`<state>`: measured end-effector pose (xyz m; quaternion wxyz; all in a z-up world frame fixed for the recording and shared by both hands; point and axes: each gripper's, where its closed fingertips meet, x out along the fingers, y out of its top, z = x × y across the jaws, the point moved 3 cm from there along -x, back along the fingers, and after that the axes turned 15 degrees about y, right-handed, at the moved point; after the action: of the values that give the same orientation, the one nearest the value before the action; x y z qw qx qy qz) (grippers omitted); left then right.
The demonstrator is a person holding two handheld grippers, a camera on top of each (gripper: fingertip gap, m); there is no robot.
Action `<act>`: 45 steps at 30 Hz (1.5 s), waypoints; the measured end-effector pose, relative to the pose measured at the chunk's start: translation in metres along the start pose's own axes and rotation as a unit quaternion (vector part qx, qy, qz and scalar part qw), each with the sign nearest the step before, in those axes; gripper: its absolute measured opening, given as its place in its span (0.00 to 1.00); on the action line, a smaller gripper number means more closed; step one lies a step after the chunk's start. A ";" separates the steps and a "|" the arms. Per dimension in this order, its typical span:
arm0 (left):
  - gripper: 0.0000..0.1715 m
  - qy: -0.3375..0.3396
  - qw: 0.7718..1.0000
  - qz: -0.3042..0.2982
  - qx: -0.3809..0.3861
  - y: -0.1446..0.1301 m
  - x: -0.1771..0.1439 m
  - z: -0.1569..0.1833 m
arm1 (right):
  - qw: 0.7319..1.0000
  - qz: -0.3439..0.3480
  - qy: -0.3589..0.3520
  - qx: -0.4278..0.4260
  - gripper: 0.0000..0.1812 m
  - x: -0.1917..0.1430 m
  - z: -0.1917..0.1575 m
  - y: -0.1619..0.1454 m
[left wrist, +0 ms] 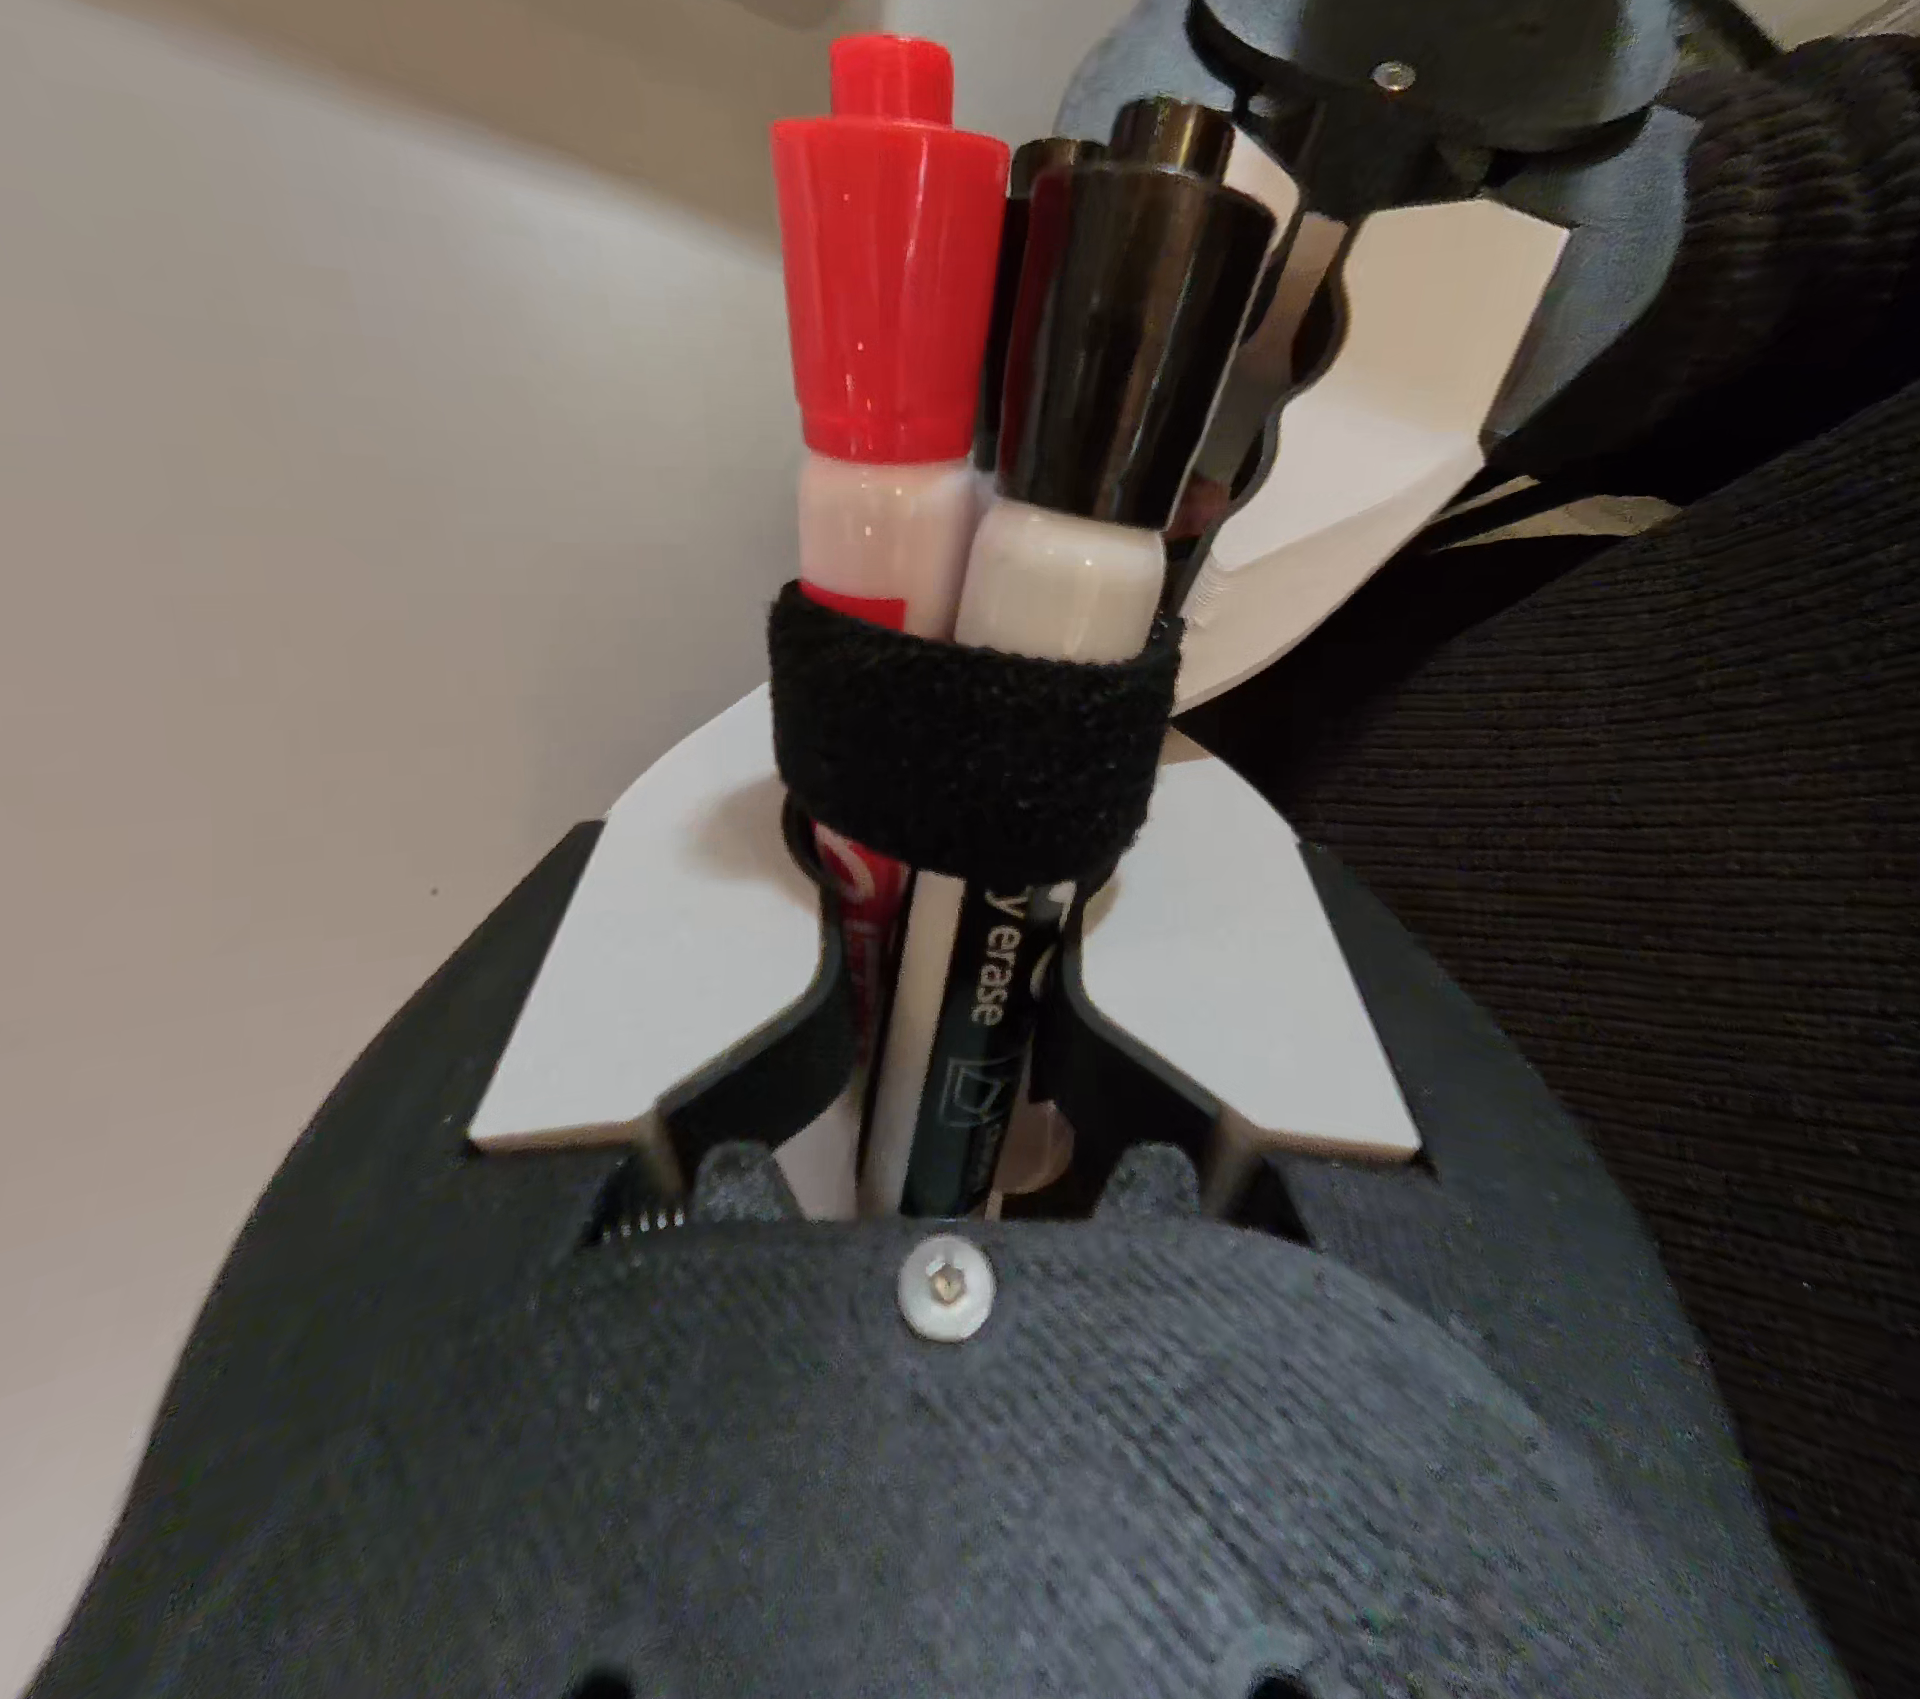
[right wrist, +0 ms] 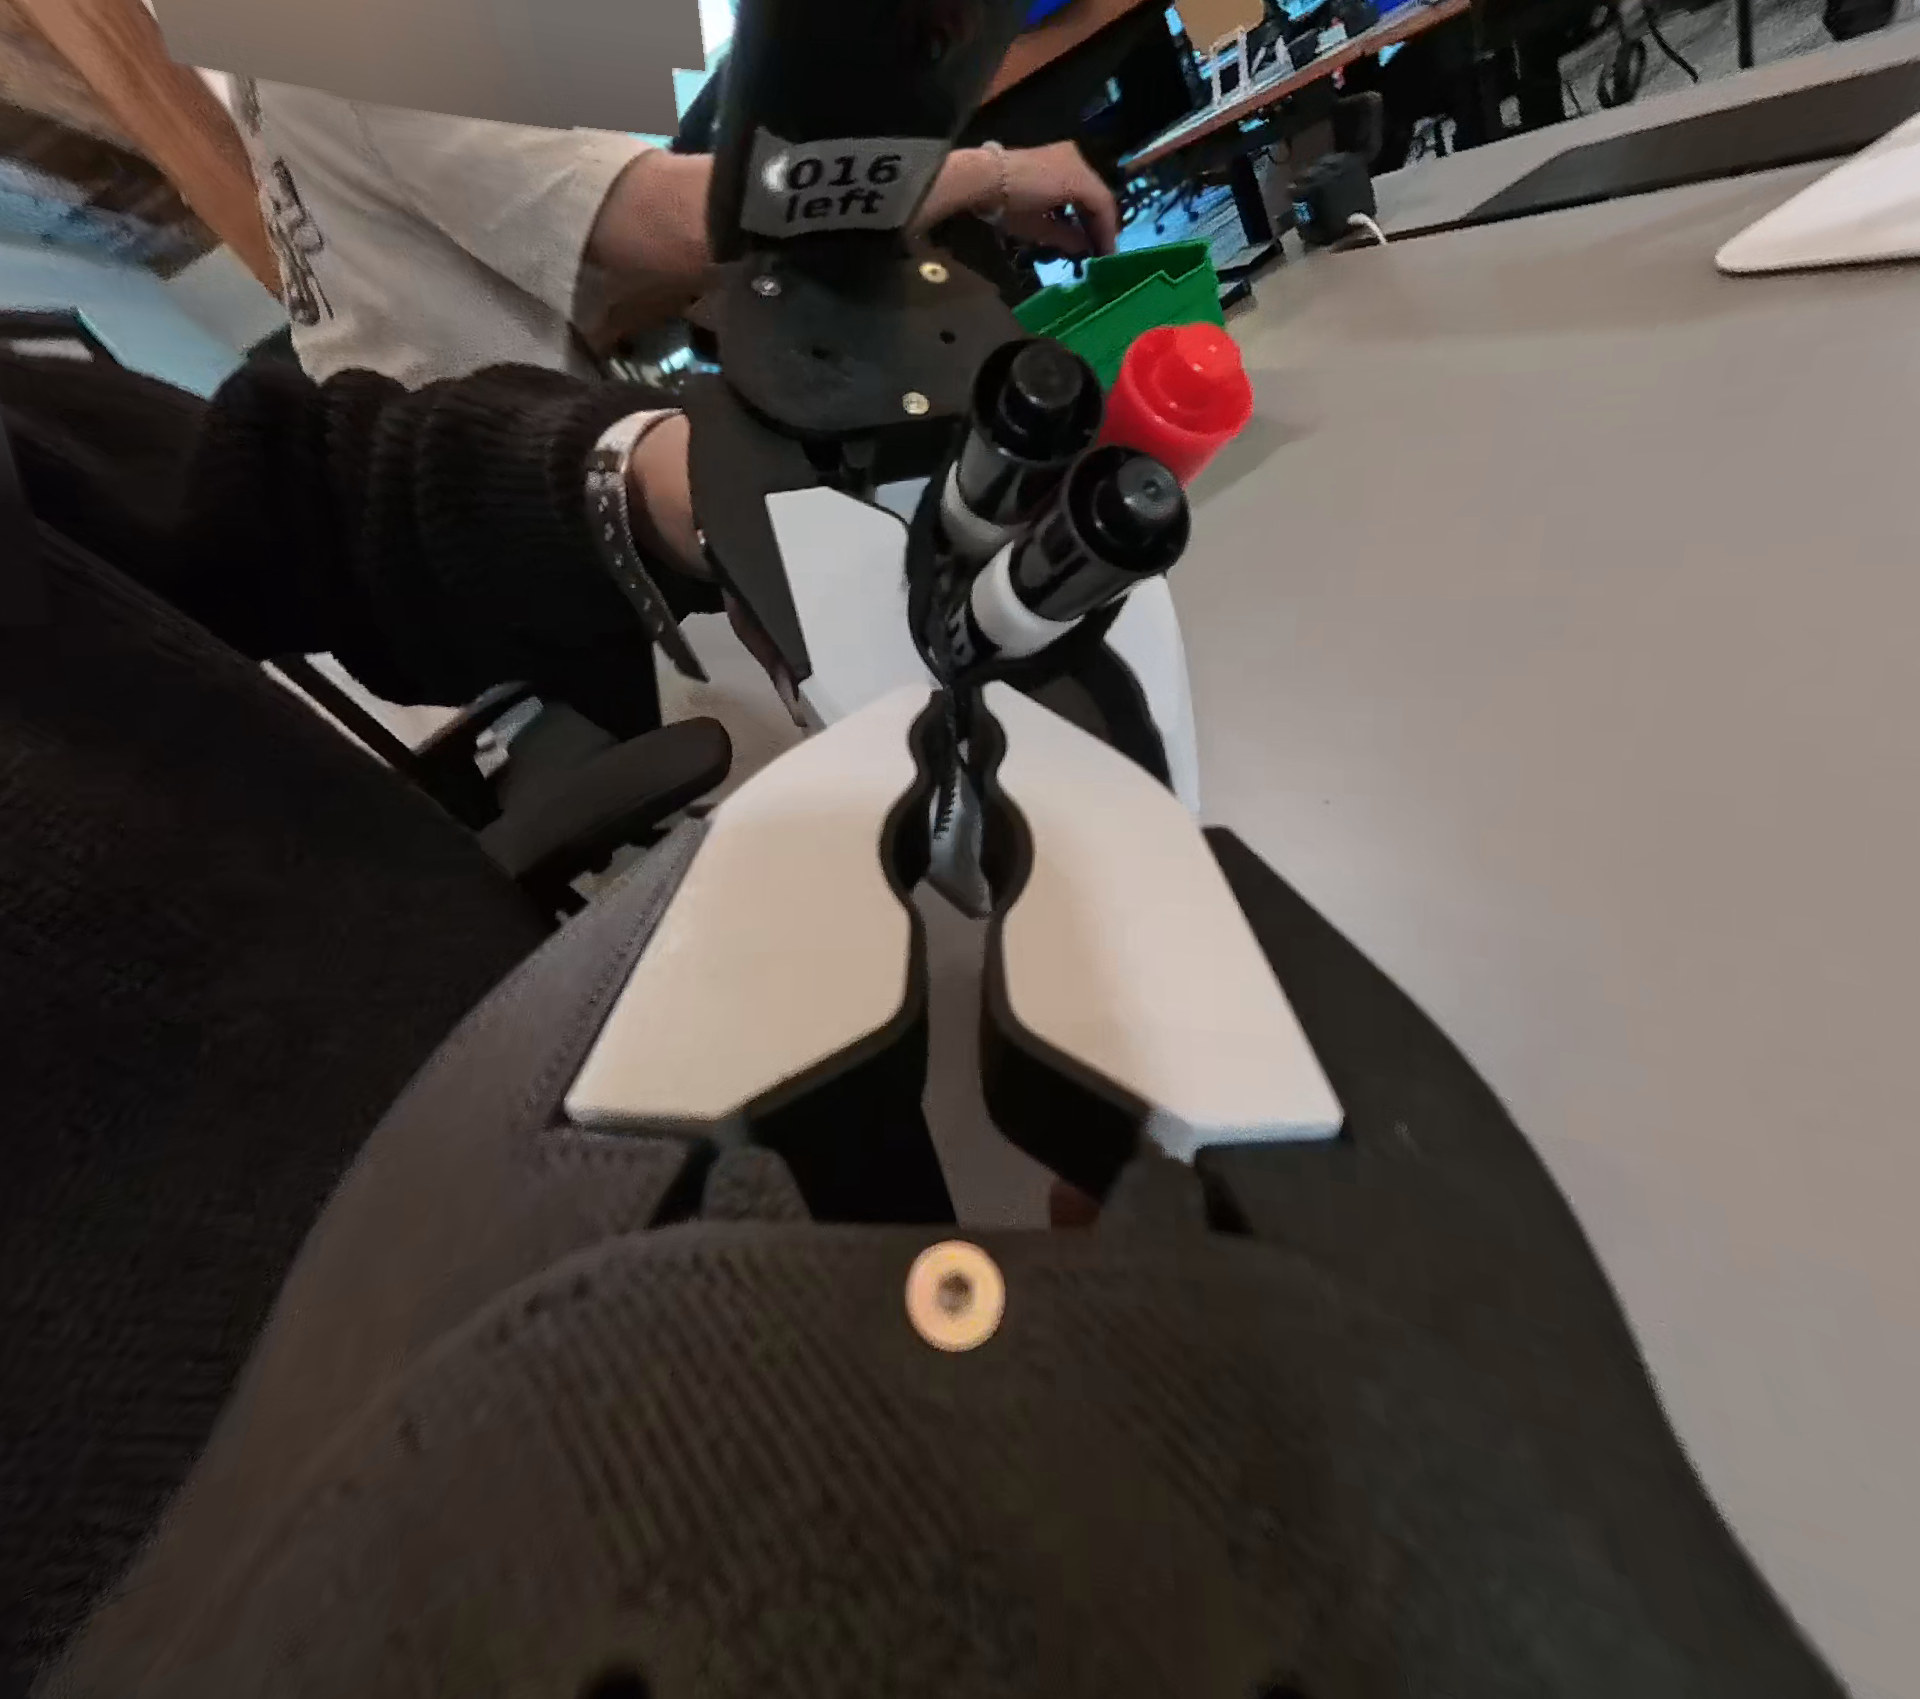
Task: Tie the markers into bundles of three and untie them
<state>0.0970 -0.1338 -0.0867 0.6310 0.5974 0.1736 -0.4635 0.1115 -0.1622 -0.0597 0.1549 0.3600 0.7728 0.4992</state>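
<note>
My left gripper [left wrist: 956, 787] is shut on a bundle of three markers: one with a red cap [left wrist: 883, 278] and two with black caps [left wrist: 1132, 319]. A black hook-and-loop strap [left wrist: 966, 735] wraps the bundle just past the fingertips. In the right wrist view the bundle [right wrist: 1081, 548] points toward me, the red cap [right wrist: 1179, 397] behind it, with the left gripper [right wrist: 966, 610] around it. My right gripper [right wrist: 956, 745] is shut on the strap's loose tail [right wrist: 951, 818], which runs from the bundle into its pads. The right gripper also shows in the left wrist view [left wrist: 1257, 423], beside the black caps.
A grey table [right wrist: 1558, 610] lies under the bundle. A green bin [right wrist: 1132, 299] stands behind it. A person in a light shirt [right wrist: 436, 215] sits beyond. A black sleeve [left wrist: 1662, 818] and an office chair [right wrist: 582, 776] are close by. My hands' fingertips stand some 4 cm from each other.
</note>
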 end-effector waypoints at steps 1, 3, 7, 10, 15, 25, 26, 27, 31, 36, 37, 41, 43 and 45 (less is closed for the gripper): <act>0.25 -0.009 1.000 0.010 0.001 0.001 -0.001 0.002 | 1.000 -0.007 0.006 -0.014 0.02 0.000 -0.003 0.001; 0.25 -0.035 0.999 0.024 -0.001 0.001 -0.004 0.009 | 0.999 -0.018 0.022 -0.040 0.02 0.000 -0.008 0.002; 0.25 -0.081 0.996 0.043 -0.001 0.000 -0.008 0.020 | 0.993 -0.044 0.049 -0.098 0.02 0.002 -0.020 0.004; 0.25 -0.099 0.994 0.044 0.001 -0.002 -0.009 0.026 | 0.988 -0.058 0.053 -0.130 0.02 0.002 -0.027 0.003; 0.25 -0.153 0.986 0.061 -0.011 -0.001 -0.013 0.041 | 0.984 -0.059 0.094 -0.142 0.02 0.000 -0.038 0.004; 0.25 -0.352 0.928 0.068 -0.098 -0.003 -0.021 0.076 | 0.942 -0.127 0.138 -0.278 0.02 -0.004 -0.059 0.002; 0.25 -0.372 0.920 0.069 -0.103 -0.002 -0.023 0.080 | 0.937 -0.133 0.148 -0.288 0.02 -0.005 -0.062 0.002; 0.25 -0.394 0.910 0.072 -0.107 -0.001 -0.026 0.084 | 0.933 -0.136 0.158 -0.294 0.02 -0.005 -0.065 0.003; 0.25 -0.472 0.869 0.095 -0.113 0.005 -0.042 0.101 | 0.923 -0.124 0.203 -0.303 0.02 -0.004 -0.078 0.011; 0.25 -0.543 0.820 0.138 -0.121 0.008 -0.058 0.117 | 0.903 -0.131 0.235 -0.334 0.02 0.001 -0.096 0.020; 0.25 -0.555 0.810 0.146 -0.122 0.008 -0.061 0.119 | 0.898 -0.135 0.237 -0.345 0.02 0.001 -0.099 0.021; 0.25 -0.580 0.789 0.167 -0.116 0.006 -0.066 0.127 | 0.886 -0.156 0.264 -0.347 0.02 0.004 -0.107 0.022; 0.25 -0.574 0.791 0.177 -0.111 0.008 -0.067 0.129 | 0.890 -0.152 0.281 -0.325 0.02 0.003 -0.108 0.024; 0.25 -0.564 0.799 0.185 -0.095 0.009 -0.068 0.131 | 0.900 -0.137 0.303 -0.283 0.03 0.002 -0.108 0.025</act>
<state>0.0253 -0.2294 0.0003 0.7444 0.1886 -0.2834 -0.5745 0.0553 -0.2263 0.0119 0.0757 0.0231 0.6500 0.7558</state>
